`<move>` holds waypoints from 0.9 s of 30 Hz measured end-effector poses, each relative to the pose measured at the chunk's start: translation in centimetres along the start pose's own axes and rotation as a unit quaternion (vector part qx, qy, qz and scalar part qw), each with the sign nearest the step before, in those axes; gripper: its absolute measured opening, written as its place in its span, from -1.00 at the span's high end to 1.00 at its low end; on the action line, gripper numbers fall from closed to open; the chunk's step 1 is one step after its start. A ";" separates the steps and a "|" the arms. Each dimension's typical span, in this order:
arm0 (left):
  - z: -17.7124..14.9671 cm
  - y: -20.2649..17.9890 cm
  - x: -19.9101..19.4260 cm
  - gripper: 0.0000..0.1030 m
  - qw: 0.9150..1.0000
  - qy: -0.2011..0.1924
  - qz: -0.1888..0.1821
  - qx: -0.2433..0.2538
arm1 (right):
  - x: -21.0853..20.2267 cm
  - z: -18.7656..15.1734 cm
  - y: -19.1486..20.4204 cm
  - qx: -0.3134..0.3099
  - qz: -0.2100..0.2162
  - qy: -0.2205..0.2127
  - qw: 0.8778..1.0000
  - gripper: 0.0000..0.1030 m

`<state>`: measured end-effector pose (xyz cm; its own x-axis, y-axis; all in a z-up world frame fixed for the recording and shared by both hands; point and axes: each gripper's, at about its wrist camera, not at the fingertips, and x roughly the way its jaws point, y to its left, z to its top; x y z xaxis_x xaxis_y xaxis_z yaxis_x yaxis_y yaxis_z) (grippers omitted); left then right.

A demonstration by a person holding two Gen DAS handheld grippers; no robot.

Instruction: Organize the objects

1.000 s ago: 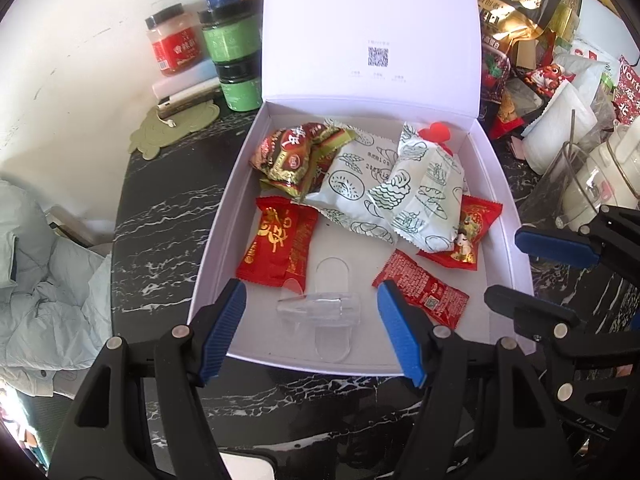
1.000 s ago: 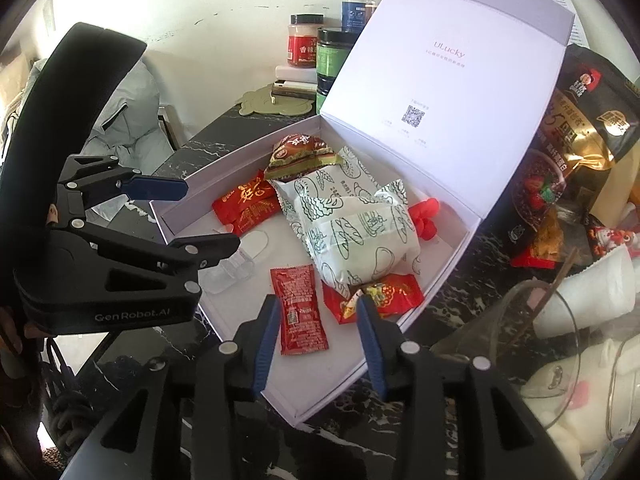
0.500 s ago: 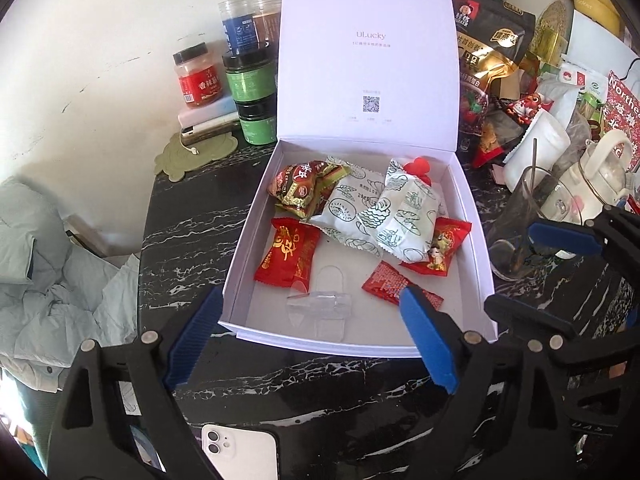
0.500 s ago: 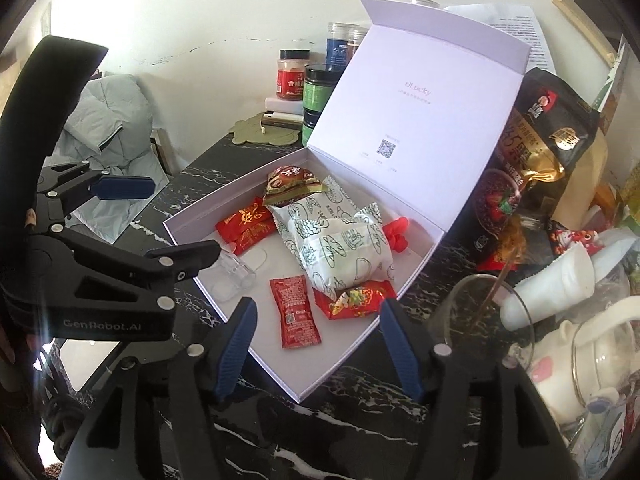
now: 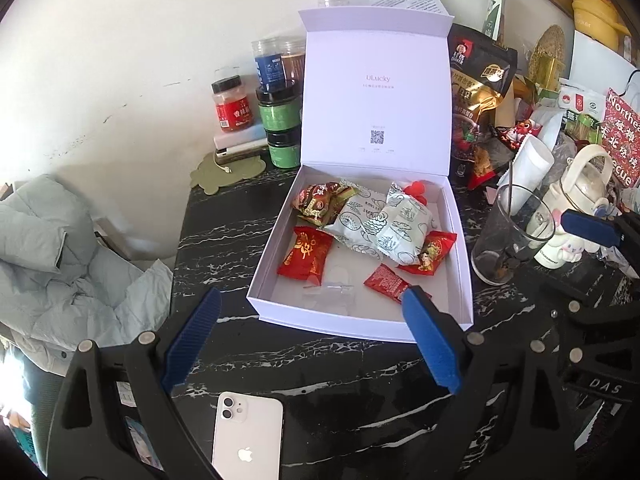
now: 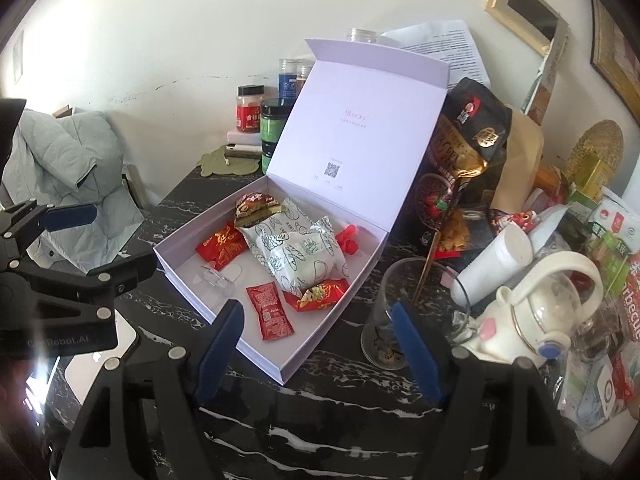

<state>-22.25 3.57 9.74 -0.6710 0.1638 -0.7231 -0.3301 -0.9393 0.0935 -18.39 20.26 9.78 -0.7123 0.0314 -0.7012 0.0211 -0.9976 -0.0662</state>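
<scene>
A white box (image 5: 360, 326) (image 6: 260, 354) with its lid up stands on a black marble table. Inside lie white patterned snack bags (image 5: 396, 220) (image 6: 304, 256), red candy packets (image 5: 306, 252) (image 6: 222, 244), a small red sachet (image 5: 386, 282) (image 6: 270, 316) and a clear plastic piece (image 5: 332, 290) (image 6: 216, 280). My left gripper (image 5: 312, 324) is open and empty, held back from the box's near edge. My right gripper (image 6: 318, 330) is open and empty, near the box's right corner.
A white phone (image 5: 246, 436) lies on the table by the left gripper. A glass (image 5: 508, 236) (image 6: 396, 316), a teapot (image 6: 548, 308), jars (image 5: 276, 120) and snack bags (image 5: 480, 92) crowd the back and right. A grey jacket (image 5: 52, 256) lies off the left edge.
Both grippers have pulled back and away from the box and opened wider. The box contents have not moved.
</scene>
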 end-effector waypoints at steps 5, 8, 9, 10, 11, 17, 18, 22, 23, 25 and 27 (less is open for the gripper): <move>-0.8 -0.1 -3.0 -0.79 1.000 -0.025 0.013 0.010 | -1.7 -0.6 0.1 0.010 0.001 -0.001 1.000 -0.51; -1.2 0.0 -4.3 -0.79 0.999 -0.034 0.021 0.010 | -3.0 -1.2 0.6 0.007 -0.001 -0.005 1.000 -0.52; -1.4 0.0 -4.8 -0.79 0.999 -0.038 0.021 0.009 | -3.4 -1.4 0.7 0.005 0.001 -0.008 1.000 -0.52; -1.6 0.1 -5.3 -0.79 0.999 -0.042 0.021 0.008 | -3.9 -1.5 0.9 0.004 0.001 -0.009 1.000 -0.53; -1.9 0.1 -5.8 -0.79 0.999 -0.045 0.021 0.006 | -4.3 -1.7 1.1 0.003 0.000 -0.011 1.000 -0.55; -3.2 0.2 -8.6 -0.79 0.998 -0.061 0.026 -0.008 | -7.1 -2.5 1.9 -0.007 -0.002 -0.034 0.999 -0.59; -3.5 0.2 -8.9 -0.79 0.998 -0.059 0.027 -0.010 | -7.5 -2.7 1.9 -0.007 -0.002 -0.037 0.999 -0.59; -4.6 0.1 -10.0 -0.79 0.997 -0.065 0.037 -0.016 | -8.8 -3.6 2.1 -0.011 -0.006 -0.045 0.999 -0.60; -4.9 0.1 -10.2 -0.79 0.997 -0.069 0.039 -0.018 | -9.0 -3.8 2.2 -0.012 -0.006 -0.047 0.999 -0.60; -5.4 0.1 -10.4 -0.79 0.996 -0.072 0.045 -0.019 | -9.3 -4.4 2.3 -0.012 -0.007 -0.050 0.999 -0.60; -6.1 0.0 -10.5 -0.79 0.996 -0.071 0.050 -0.019 | -9.7 -5.1 2.4 -0.010 -0.004 -0.056 0.998 -0.60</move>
<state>-11.19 0.04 13.14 -0.7866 0.1078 -0.6080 -0.2345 -0.9630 0.1325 -7.90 17.89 12.79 -0.7859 0.0306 -0.6176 0.0287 -0.9959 -0.0859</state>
